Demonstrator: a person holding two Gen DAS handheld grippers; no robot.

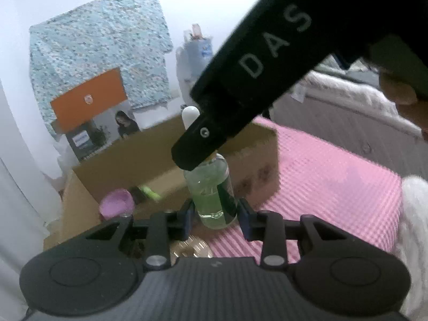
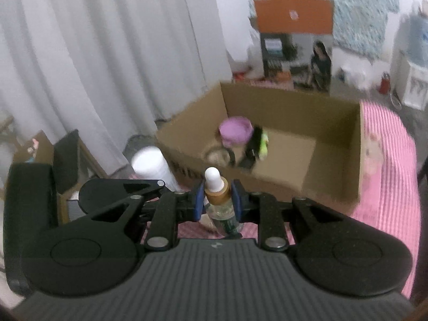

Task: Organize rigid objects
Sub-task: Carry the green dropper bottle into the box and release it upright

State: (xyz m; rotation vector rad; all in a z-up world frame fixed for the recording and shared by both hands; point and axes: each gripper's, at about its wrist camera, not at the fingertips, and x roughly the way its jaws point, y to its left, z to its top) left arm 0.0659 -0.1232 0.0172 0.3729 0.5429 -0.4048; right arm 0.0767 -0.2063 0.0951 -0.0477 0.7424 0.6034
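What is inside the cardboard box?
Inside the cardboard box lie a purple bowl, a black and green thing and a round ring. Its near wall hides the front floor.

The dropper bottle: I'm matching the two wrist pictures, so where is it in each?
Left wrist: dropper bottle low centre, between the left gripper's pads, its top behind the right gripper.
Right wrist: bottle low centre, its collar clamped in the right gripper.
Shared landmark: cardboard box behind it.
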